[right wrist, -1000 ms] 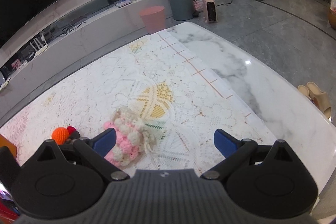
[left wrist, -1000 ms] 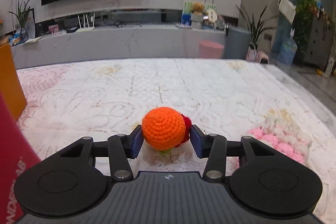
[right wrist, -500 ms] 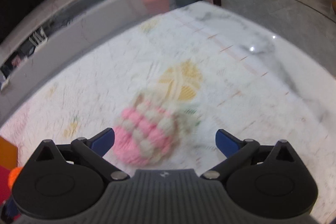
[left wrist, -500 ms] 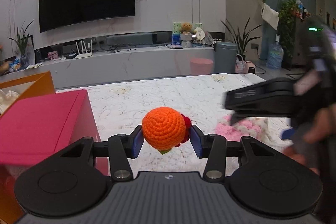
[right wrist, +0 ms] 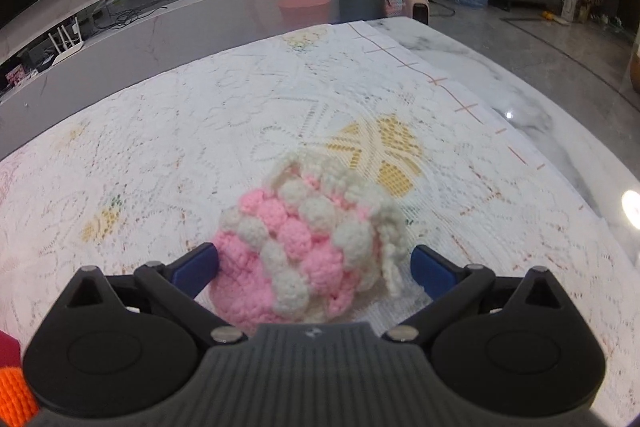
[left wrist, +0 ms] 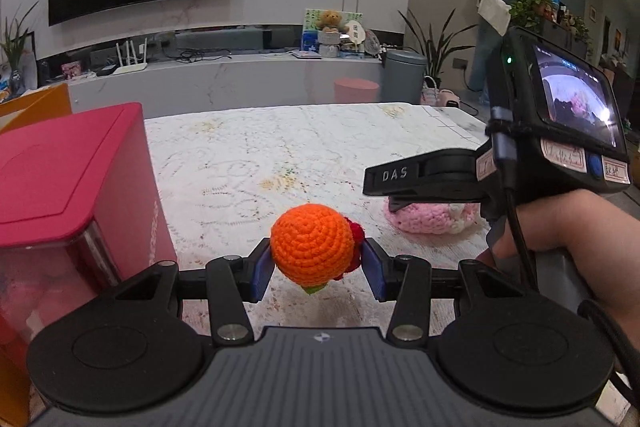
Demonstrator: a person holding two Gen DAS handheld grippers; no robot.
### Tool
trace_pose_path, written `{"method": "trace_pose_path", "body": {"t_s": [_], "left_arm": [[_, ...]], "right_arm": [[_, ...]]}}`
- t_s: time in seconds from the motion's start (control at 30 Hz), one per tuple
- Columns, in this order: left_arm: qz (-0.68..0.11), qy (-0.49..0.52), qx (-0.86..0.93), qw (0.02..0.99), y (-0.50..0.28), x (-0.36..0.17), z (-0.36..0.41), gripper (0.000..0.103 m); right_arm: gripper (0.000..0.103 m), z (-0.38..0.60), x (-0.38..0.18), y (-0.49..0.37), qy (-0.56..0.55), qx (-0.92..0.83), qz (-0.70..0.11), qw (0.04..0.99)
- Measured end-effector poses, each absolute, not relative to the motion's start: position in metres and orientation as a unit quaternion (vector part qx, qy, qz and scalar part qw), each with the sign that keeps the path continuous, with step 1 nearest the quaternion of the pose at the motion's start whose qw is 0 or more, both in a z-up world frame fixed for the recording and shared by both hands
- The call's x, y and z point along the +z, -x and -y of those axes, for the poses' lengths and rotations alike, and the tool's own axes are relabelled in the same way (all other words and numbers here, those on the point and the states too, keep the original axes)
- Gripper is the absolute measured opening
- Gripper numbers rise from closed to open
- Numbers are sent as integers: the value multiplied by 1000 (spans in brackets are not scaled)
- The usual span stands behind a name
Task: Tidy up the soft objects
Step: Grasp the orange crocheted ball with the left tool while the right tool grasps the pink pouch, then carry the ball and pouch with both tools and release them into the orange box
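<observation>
My left gripper (left wrist: 317,269) is shut on an orange crochet ball (left wrist: 311,243) with a red bit behind it, held above the table. A pink and white crochet toy (right wrist: 308,247) lies on the lace tablecloth (right wrist: 200,131). My right gripper (right wrist: 314,267) is open, its blue pads on either side of the toy, the left pad at its edge. In the left wrist view the right gripper (left wrist: 400,203) hovers over the pink toy (left wrist: 430,217).
A pink-red lidded box (left wrist: 68,187) stands at the left, with an orange box (left wrist: 36,103) behind it. The bare marble table edge (right wrist: 560,115) lies to the right of the cloth. A low TV bench (left wrist: 224,79) runs behind the table.
My right gripper has moved forward and down, so the pink toy now sits between its open pads. My left gripper has lifted the orange ball a little and drawn closer to the pink box.
</observation>
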State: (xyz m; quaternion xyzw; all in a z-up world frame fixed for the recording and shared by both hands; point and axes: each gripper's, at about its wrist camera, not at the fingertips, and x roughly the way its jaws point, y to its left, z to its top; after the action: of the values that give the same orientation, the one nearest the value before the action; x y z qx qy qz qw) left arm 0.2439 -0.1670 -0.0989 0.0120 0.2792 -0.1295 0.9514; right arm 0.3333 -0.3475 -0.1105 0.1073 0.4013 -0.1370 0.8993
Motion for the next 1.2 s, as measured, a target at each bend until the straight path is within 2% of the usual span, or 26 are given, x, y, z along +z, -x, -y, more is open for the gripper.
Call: {"method": "trace_pose_path", "body": {"t_s": [0.07,0.13,0.17,0.2,0.27,0.3,0.4,0.73,1.0,1.2], "left_arm": [[-276,-22,-130,952,-244,-101,168,53],[-275,-23,-132,952,-244,-102,168,53],[-275,-22,-134,952,-243,-102,168,53],[-275,-20,-135,952,-243,-102,167,53],[-273,-14,-134,952,-242,-100,165,53],[-272,-13,-133,953,-241,-99,165,53],[-267,-12,-134,954,-239,-96,164,53],[-249,23,-161,955,-228,-68,156,53],[-225,69,-162,958,-209,-9,119,53],[-221,48,-97,969,-200,35,55,53]], "right_arm": [[96,346,-111,-332,-95,-129,-399,903],[84,343,-108,-331,-87,-113,-397,906],[74,342,-106,-332,-86,-107,-399,907],[57,341,-104,-331,-89,-103,-400,906],[39,339,-99,-329,-103,-83,-398,908],[34,337,-98,-329,-99,-84,-399,908],[27,330,-94,-326,-72,-83,-392,913],[25,358,-67,-309,-114,-96,-389,909],[25,356,7,-266,-128,-83,-293,944],[25,297,57,-236,-94,-18,-231,968]]}}
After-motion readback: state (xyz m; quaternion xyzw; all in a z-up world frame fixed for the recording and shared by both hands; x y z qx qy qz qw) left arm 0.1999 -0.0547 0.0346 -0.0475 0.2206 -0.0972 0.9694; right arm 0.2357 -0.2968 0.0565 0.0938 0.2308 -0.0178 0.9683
